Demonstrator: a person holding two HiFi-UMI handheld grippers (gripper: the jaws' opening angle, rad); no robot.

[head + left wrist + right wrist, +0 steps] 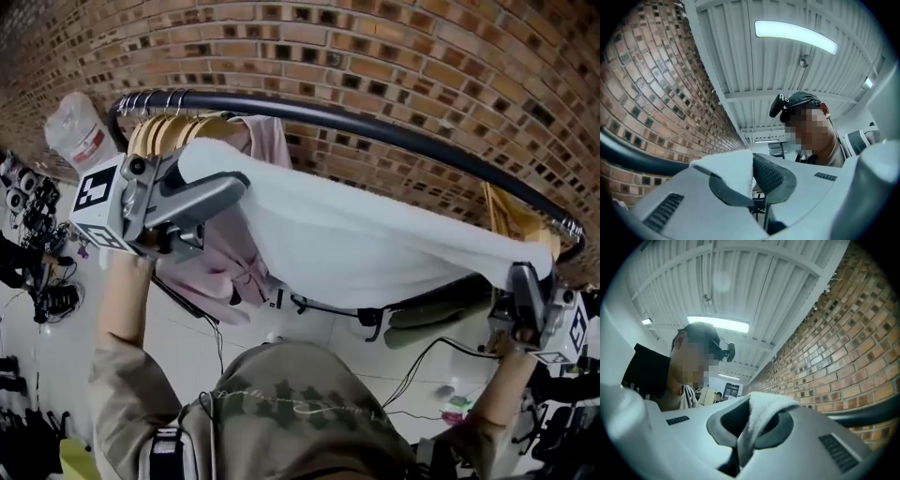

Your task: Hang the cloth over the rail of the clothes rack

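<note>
Head view: left claw point(234, 185), right claw point(521, 277) pinch cloth point(375, 244).

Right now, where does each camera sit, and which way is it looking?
Head view: on the person's head, looking down at the white cloth stretched between left gripper and right gripper near the rail; both forearms show.
Left gripper view: rides that gripper, looking up along jaws shut on the cloth; brick wall left, the person's head right.
Right gripper view: the same, mirrored: head left, wall right.
All three share cloth, rail and wall.
</note>
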